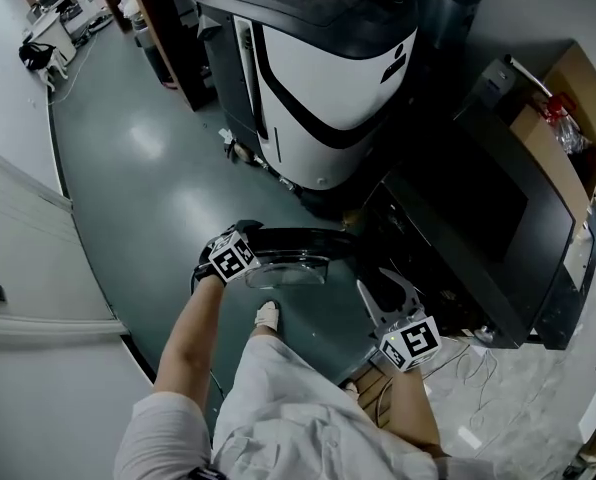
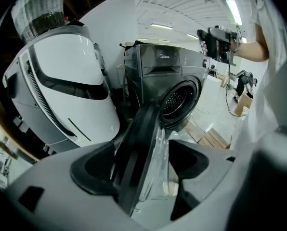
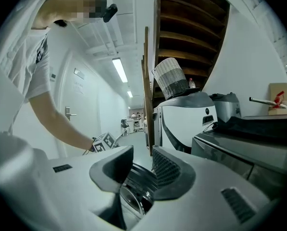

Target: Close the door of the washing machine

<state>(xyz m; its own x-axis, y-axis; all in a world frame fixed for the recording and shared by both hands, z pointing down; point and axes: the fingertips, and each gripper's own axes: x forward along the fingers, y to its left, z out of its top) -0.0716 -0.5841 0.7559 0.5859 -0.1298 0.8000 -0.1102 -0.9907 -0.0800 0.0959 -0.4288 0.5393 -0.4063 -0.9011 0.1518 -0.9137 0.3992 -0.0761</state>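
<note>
A dark front-loading washing machine (image 1: 478, 208) stands at the right, its drum opening (image 2: 179, 100) uncovered. Its round door (image 1: 298, 238), a black rim around clear glass, hangs swung out toward me. My left gripper (image 1: 246, 234) is at the door's outer edge. In the left gripper view the rim of the door (image 2: 134, 172) runs edge-on between the wide jaws of the left gripper (image 2: 142, 148), close against the left finger (image 2: 97, 165). My right gripper (image 1: 383, 286) hovers to the right of the door, open and holding nothing. In the right gripper view the door (image 3: 136, 186) lies beyond the right gripper (image 3: 142, 153).
A large white-and-black machine (image 1: 318, 58) stands just beyond the door on the grey floor. A cardboard box (image 1: 563, 118) sits on top of the washing machine. Cables (image 1: 468, 353) trail on the floor at the lower right. My foot (image 1: 267, 315) is under the door.
</note>
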